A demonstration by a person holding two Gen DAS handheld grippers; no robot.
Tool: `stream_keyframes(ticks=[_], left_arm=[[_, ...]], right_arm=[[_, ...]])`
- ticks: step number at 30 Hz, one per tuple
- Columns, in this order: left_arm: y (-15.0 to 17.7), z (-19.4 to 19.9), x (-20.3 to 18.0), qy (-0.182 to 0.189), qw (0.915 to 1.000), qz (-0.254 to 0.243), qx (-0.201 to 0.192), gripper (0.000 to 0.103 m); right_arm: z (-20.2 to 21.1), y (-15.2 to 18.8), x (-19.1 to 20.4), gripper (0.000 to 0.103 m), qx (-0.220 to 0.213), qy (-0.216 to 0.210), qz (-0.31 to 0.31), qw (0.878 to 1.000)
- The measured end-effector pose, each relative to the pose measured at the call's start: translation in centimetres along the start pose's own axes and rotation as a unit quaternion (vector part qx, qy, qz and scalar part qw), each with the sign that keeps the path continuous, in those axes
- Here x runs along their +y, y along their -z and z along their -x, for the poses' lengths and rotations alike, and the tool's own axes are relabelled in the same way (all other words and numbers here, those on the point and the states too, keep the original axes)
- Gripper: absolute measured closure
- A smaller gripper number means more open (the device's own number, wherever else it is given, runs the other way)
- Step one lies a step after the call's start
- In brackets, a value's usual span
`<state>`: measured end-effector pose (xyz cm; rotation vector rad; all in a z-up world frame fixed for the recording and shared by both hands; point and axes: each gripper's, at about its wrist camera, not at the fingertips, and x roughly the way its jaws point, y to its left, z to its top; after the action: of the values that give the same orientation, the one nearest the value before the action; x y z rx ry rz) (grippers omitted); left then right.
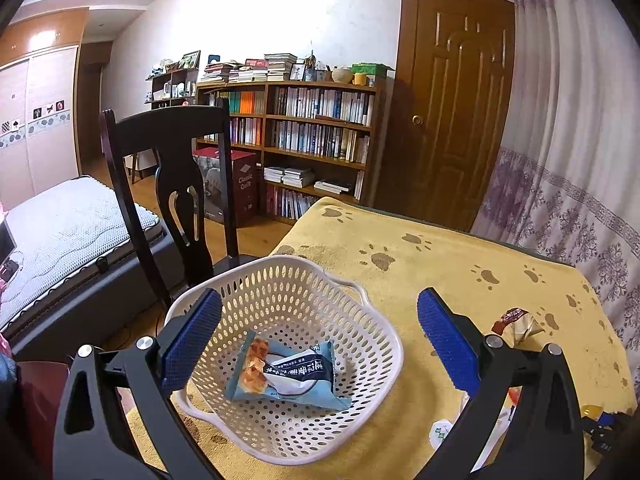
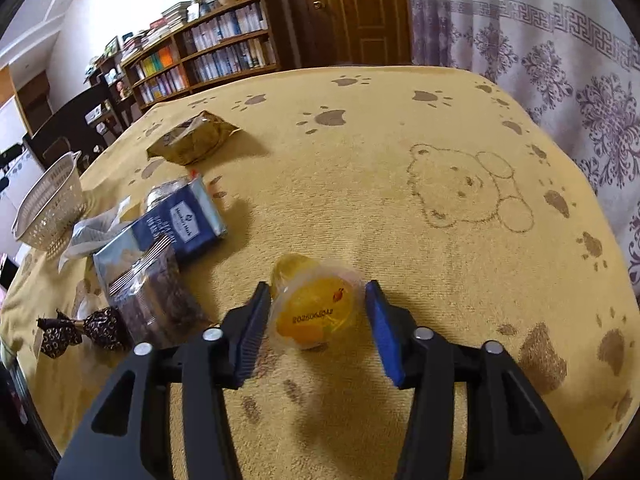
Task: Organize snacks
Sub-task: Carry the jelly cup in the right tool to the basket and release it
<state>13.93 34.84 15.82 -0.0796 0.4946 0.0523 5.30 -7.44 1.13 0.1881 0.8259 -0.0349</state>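
Observation:
In the left wrist view a white perforated basket (image 1: 360,384) stands on the yellow paw-print cloth (image 1: 440,264). A blue snack packet (image 1: 288,372) lies inside it. My left gripper (image 1: 320,304) hangs open over the basket, its fingers wide apart and holding nothing. In the right wrist view a yellow jelly cup (image 2: 316,312) lies on its side on the cloth. My right gripper (image 2: 317,288) is open and straddles it: the left pad is at the cup's rim, the right pad a sliver away. The basket (image 2: 48,204) sits far left in that view.
Left of the cup lie a blue packet (image 2: 188,220), a clear packet of dark snacks (image 2: 156,304), a brown twisted candy (image 2: 80,330) and a gold packet (image 2: 192,140). A dark chair (image 1: 172,184) stands behind the basket. A brown-wrapped snack (image 1: 516,320) lies to the right.

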Motion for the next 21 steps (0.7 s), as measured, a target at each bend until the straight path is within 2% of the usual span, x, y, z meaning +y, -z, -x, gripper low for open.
stream_keyframes(ticks=[5, 11, 17, 21], left_arm=[[-0.4, 0.2, 0.7, -0.003, 0.9999, 0.01, -0.004, 0.004], [-1.1, 1.1, 1.6, -0.004, 0.9996, 0.02, -0.022, 0.004], [-2.3, 2.2, 3.0, -0.008, 0.9986, 0.021, -0.047, 0.004], [-3.0, 2.8, 4.6, -0.013, 0.9976, 0.031, -0.061, 0.004]], right_arm=[[0.4, 0.1, 0.6, 0.059, -0.004, 0.008, 0.003, 1.0], [2.2, -0.4, 2.0, 0.059, -0.027, -0.001, 0.002, 1.0], [4.0, -1.9, 4.8, 0.059, -0.045, -0.017, 0.02, 0.999], [4.3, -3.2, 8.1, 0.059, -0.051, -0.034, 0.045, 0.997]])
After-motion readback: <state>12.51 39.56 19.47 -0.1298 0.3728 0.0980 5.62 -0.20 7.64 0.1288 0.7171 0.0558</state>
